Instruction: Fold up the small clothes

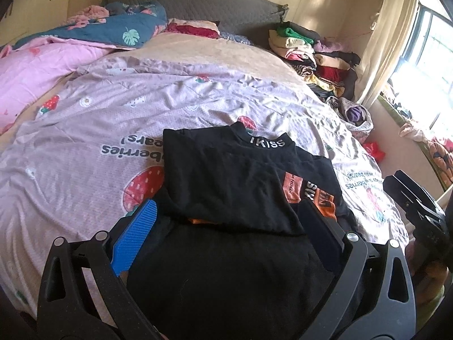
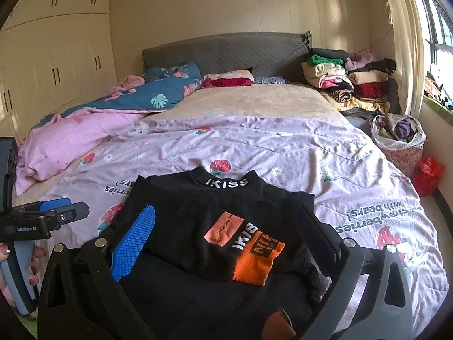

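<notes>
I hold two grippers over a bed covered by a lilac strawberry-print quilt (image 2: 283,153). A small black top (image 2: 215,226) lies on the quilt near the foot of the bed, directly in front of me. Its collar, printed with white letters, points toward the headboard. One orange-cuffed sleeve (image 2: 254,257) is laid across the chest, beside an orange patch.

My left gripper (image 1: 226,223) hovers over the top with its jaws spread wide, one finger on each side of the folded body, gripping nothing. My right gripper (image 2: 223,232) is also wide open and empty, poised low over the sleeve and chest.

I judge the fold as partly done: the sides and at least one sleeve seem turned in, giving a narrow rectangle. The lower part of the garment stretches dark and loose toward me, so the bottom hem seems not yet brought up to the collar. That last fold looks like what is left for this piece.

At the far right corner of the bed sits a stack of folded clothes (image 2: 348,82). Near it a bag of mixed garments (image 2: 399,133) stands by the window; whether these await folding I cannot tell.
</notes>
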